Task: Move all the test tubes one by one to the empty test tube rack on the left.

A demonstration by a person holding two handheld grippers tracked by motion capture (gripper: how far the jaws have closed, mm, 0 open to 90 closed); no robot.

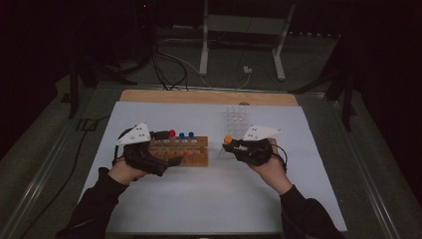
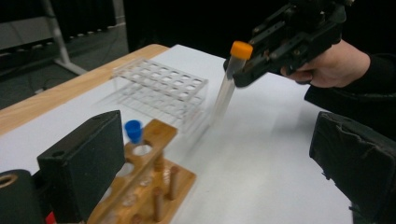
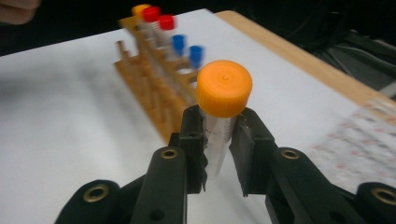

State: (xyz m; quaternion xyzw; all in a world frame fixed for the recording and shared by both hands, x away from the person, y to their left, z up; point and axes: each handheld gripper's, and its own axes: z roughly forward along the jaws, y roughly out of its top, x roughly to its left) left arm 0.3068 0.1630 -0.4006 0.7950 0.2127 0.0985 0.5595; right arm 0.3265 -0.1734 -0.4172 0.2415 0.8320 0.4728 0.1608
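My right gripper (image 3: 217, 135) is shut on a clear tube with an orange cap (image 3: 224, 88), gripped just under the cap. In the high view this tube (image 1: 228, 140) hangs above the white mat, right of the wooden rack (image 1: 185, 152). The left gripper view shows it tilted (image 2: 233, 70) over the table. The wooden rack (image 3: 154, 84) holds tubes with orange, red and blue caps. My left gripper (image 1: 168, 148) sits at the rack's left end, jaws wide open. The rack (image 2: 154, 186) lies beside its left jaw, and a blue-capped tube (image 2: 133, 130) stands there.
A clear plastic rack (image 1: 238, 117) stands at the back of the white mat (image 1: 209, 199), behind the right gripper, and appears again in the left gripper view (image 2: 159, 88). A wooden table edge (image 1: 209, 97) runs behind it. Cables and a metal stand lie on the floor beyond.
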